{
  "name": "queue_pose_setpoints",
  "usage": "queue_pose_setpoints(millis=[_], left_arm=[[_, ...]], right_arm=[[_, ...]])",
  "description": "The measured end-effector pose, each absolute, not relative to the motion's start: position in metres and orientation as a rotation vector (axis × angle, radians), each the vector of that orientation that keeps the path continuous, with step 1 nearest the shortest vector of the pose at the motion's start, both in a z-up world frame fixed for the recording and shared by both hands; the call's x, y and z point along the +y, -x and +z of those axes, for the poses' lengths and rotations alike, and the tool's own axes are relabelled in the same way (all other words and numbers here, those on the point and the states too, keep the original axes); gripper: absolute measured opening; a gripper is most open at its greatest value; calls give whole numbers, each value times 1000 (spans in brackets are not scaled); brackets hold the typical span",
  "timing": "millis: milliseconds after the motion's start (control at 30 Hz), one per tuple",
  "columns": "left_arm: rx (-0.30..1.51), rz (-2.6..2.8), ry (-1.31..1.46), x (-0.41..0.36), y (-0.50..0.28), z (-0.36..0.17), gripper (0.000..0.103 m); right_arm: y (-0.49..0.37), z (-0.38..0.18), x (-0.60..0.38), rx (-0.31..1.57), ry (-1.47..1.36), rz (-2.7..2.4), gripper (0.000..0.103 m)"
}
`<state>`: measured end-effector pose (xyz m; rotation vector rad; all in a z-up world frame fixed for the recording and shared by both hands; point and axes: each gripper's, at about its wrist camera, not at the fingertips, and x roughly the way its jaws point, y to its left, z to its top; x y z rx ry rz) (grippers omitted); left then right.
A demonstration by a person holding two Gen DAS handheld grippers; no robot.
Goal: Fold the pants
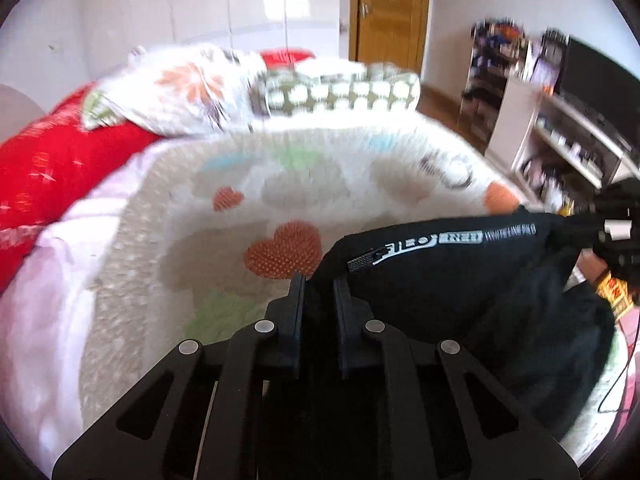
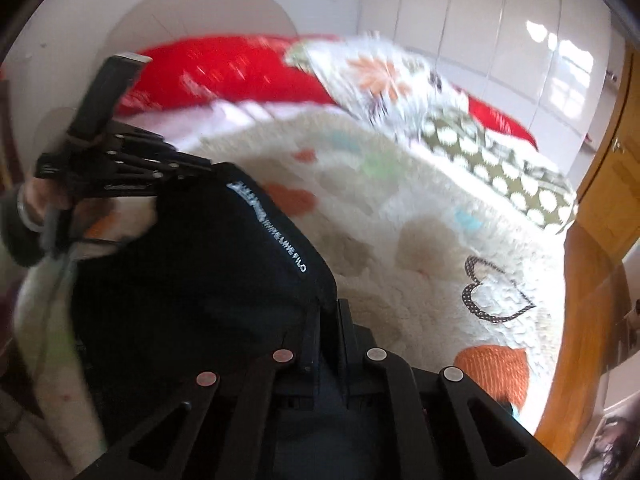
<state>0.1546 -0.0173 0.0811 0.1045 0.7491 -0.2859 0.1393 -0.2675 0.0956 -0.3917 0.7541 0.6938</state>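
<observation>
Black pants with white lettering along one edge hang stretched between my two grippers above the bed. My left gripper is shut on one corner of the pants. My right gripper is shut on the other corner of the pants. In the left wrist view the right gripper shows at the far right, holding the lettered edge. In the right wrist view the left gripper shows at the upper left on the same edge. The pants sag below the held edge.
A cream fluffy blanket with hearts covers the bed. Red pillows, a floral quilt and a dotted cushion lie at the head. A wooden door and a shelf unit stand to the right.
</observation>
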Motion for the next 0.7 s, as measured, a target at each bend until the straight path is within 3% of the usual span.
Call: queue_pose_setpoints(millis=[200,367,500,567,600,633,700], left_arm=[[670,-309,43,2,-51,80,12],[801,-274,146,25,-8,28,14],[868,-223,217,42,14,6,34],[853,-187,253,54,25,10,48],[832,-176,278,61,29,14,60],[808,-166,309,69,32,18,70],[769,-148,359,79,33,26,75]], right_arm=[[-16,107,-268,706,342,821,6],[44,35,-256,864,253,893,6],[48,0,-250,893,217,832,6],[47,4,-253,892,168,816,8],[46,8,-253,888,160,813,9],[47,14,-252,874,157,811,13],[50,24,-245,834,163,823,30]])
